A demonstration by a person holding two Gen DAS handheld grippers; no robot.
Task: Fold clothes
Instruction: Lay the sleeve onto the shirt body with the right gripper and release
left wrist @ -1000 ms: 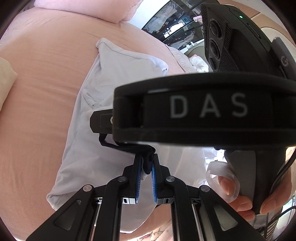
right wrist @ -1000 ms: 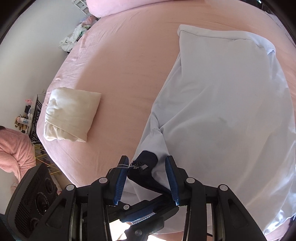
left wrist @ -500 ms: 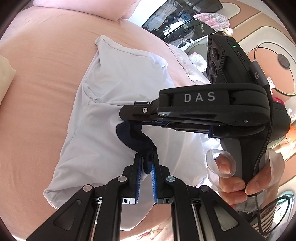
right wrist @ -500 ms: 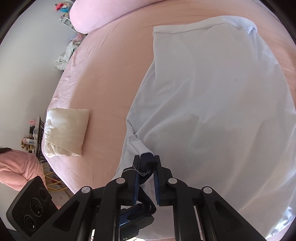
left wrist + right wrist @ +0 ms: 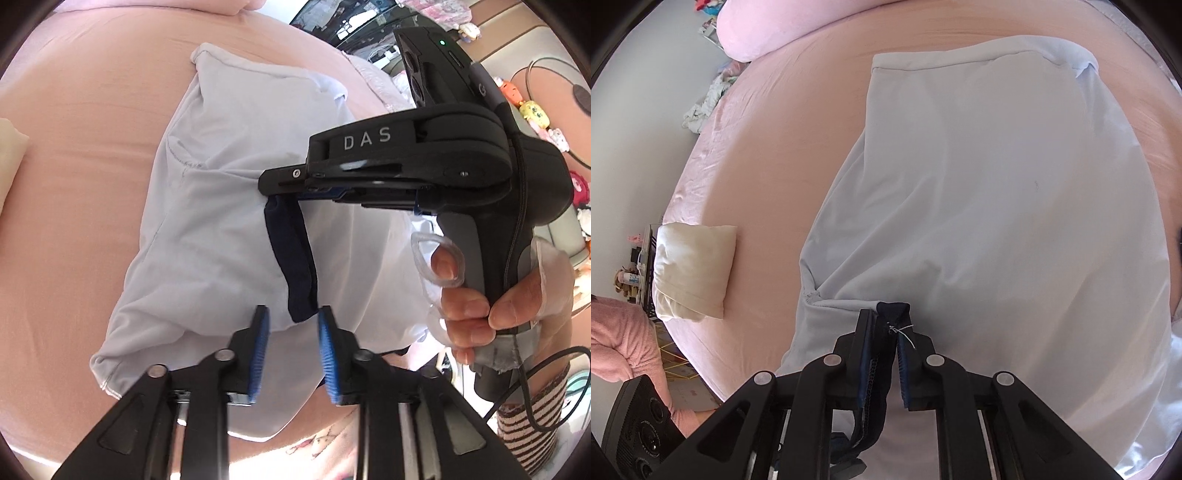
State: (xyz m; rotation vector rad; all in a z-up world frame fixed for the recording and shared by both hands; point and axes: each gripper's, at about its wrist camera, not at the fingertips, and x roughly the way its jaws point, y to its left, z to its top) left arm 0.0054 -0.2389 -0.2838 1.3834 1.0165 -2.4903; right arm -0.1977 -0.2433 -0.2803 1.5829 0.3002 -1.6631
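A pale blue-white garment lies spread on the pink bed. Its navy trim band is lifted off the cloth. My right gripper is shut on the band's upper end, and in the left wrist view it reaches in from the right with the band hanging below it. My left gripper is opening. The band's lower end hangs just at its blue pads, which do not press on it.
A folded cream cloth lies at the bed's left edge, and a pink pillow at the far end. A person in pink fleece is at the left. A hand holds the right gripper. Loose clothes lie beyond the bed.
The right gripper closed on the navy band. The left gripper, shut on the band in both earlier frames, has parted its jaws and let it go. The right gripper shifted rightward in the left view.
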